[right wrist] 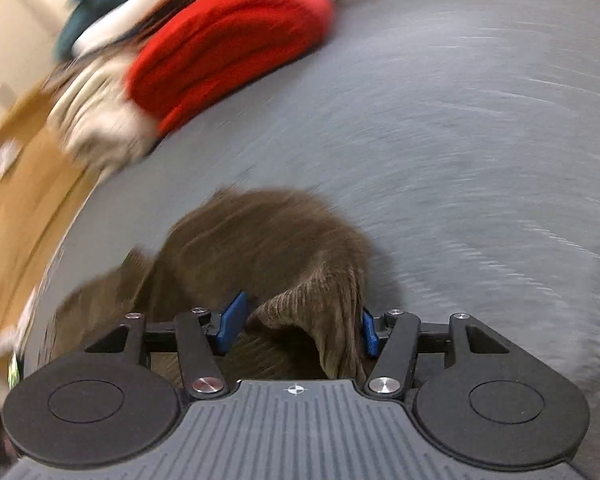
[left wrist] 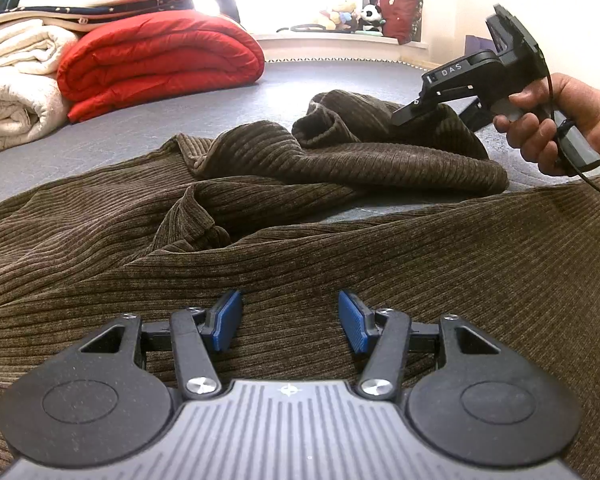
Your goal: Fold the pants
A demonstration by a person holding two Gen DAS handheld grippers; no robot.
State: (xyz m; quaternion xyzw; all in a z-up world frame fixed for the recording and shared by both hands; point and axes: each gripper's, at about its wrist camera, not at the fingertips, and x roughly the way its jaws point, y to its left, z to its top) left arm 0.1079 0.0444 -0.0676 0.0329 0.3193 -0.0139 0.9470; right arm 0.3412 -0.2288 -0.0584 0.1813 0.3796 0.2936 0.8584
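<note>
Brown corduroy pants [left wrist: 300,240] lie rumpled on a grey bed surface [left wrist: 148,132]. My left gripper [left wrist: 290,322] is open, low over the near flat part of the pants, with nothing between its blue pads [left wrist: 228,320]. My right gripper [left wrist: 414,110], held by a hand, sits at the bunched far leg of the pants. In the blurred right wrist view the right gripper [right wrist: 302,326] has its jaws wide apart, with a fold of the pants [right wrist: 320,312] lying between them against the right pad [right wrist: 368,334].
A red rolled quilt [left wrist: 160,60] and cream blankets [left wrist: 16,80] are stacked at the back left of the bed. Stuffed toys and a red pillow [left wrist: 400,12] sit on the window ledge. Grey bed surface [right wrist: 480,160] spreads right of the pants.
</note>
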